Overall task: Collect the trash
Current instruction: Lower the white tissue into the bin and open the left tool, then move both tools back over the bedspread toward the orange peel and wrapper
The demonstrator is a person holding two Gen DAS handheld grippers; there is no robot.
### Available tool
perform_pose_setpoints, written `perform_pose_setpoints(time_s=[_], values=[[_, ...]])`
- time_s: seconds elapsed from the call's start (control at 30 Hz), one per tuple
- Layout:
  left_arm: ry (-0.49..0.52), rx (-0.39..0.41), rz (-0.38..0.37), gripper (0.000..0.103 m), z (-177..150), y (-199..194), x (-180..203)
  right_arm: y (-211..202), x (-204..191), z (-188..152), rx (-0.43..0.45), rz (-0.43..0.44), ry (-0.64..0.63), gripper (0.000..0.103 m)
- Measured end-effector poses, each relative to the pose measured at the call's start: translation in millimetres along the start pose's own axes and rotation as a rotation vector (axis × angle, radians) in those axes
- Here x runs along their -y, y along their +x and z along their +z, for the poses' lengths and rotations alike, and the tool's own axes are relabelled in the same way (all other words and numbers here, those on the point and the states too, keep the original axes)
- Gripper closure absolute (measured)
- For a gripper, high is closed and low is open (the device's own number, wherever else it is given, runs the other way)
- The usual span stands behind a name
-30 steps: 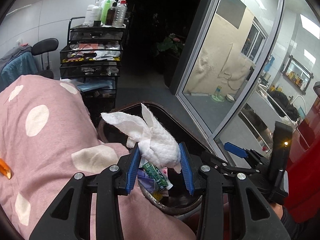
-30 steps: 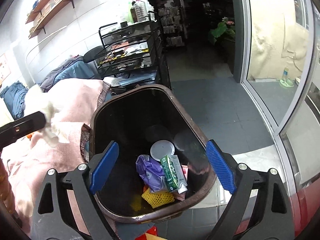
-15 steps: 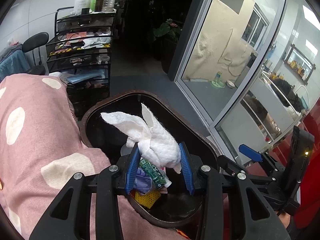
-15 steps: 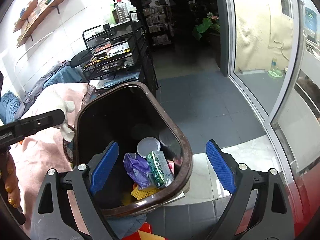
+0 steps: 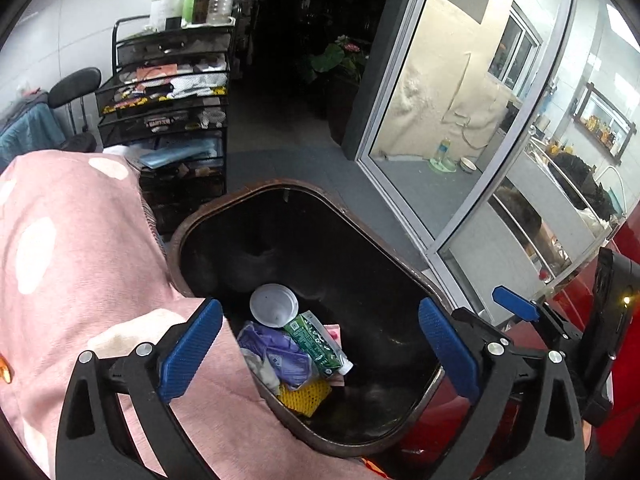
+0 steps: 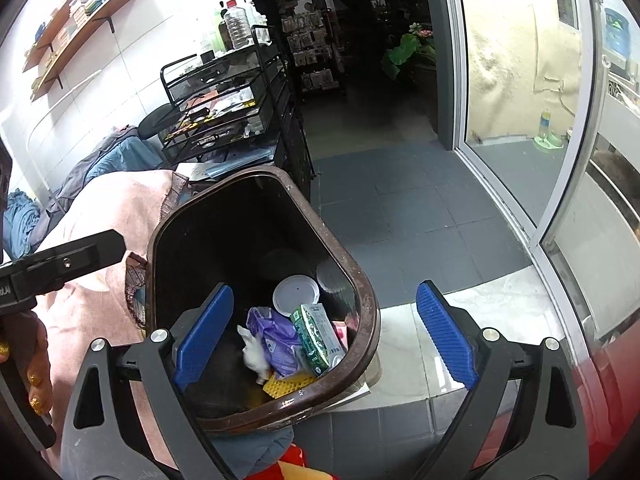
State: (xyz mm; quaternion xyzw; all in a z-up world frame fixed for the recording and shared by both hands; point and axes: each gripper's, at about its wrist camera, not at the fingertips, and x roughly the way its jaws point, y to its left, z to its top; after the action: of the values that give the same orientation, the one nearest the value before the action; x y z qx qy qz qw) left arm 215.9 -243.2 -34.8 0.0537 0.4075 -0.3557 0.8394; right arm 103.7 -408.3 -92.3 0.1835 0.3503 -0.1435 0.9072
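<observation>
A dark brown trash bin (image 5: 404, 276) (image 6: 360, 280) stands on the floor beside a pink spotted blanket. Inside lie a white lid (image 5: 274, 305) (image 6: 295, 294), a green carton (image 5: 316, 342) (image 6: 318, 338), a purple wrapper (image 5: 276, 354) (image 6: 276, 338), a yellow net (image 5: 306, 396) (image 6: 288, 385) and a crumpled white tissue (image 6: 254, 354) (image 5: 264, 368). My left gripper (image 5: 318, 354) is open and empty above the bin; it also shows in the right wrist view (image 6: 80, 254) at the left. My right gripper (image 6: 324, 338) is open and empty over the bin's near rim.
The pink blanket (image 5: 72, 264) (image 6: 108, 216) lies left of the bin. A black wire cart (image 5: 172, 108) (image 6: 232, 108) with bottles stands behind. A glass sliding door (image 5: 452, 128) (image 6: 520, 80) is on the right. Grey floor tiles (image 6: 404, 200) lie beyond the bin.
My left gripper opened and let go of the white tissue, which dropped into the bin among the other trash. The right gripper stayed open.
</observation>
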Motion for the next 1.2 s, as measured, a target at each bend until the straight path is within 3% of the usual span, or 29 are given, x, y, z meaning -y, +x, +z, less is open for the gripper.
perform_pose_setpoints(time_s=[0.63, 0.93, 1.2], values=[[0.026, 0.170, 0.045, 0.006, -21, -70, -9, -10, -21, 0, 0.028, 0.048, -0.021, 0.010], [-0.016, 0.254, 0.153, 0.006, -42, -113, -42, -24, -58, 6, 0.063, 0.123, -0.076, 0.010], [-0.051, 0.267, 0.331, 0.006, -74, -147, -81, -31, -116, 8, 0.055, 0.254, -0.163, 0.009]])
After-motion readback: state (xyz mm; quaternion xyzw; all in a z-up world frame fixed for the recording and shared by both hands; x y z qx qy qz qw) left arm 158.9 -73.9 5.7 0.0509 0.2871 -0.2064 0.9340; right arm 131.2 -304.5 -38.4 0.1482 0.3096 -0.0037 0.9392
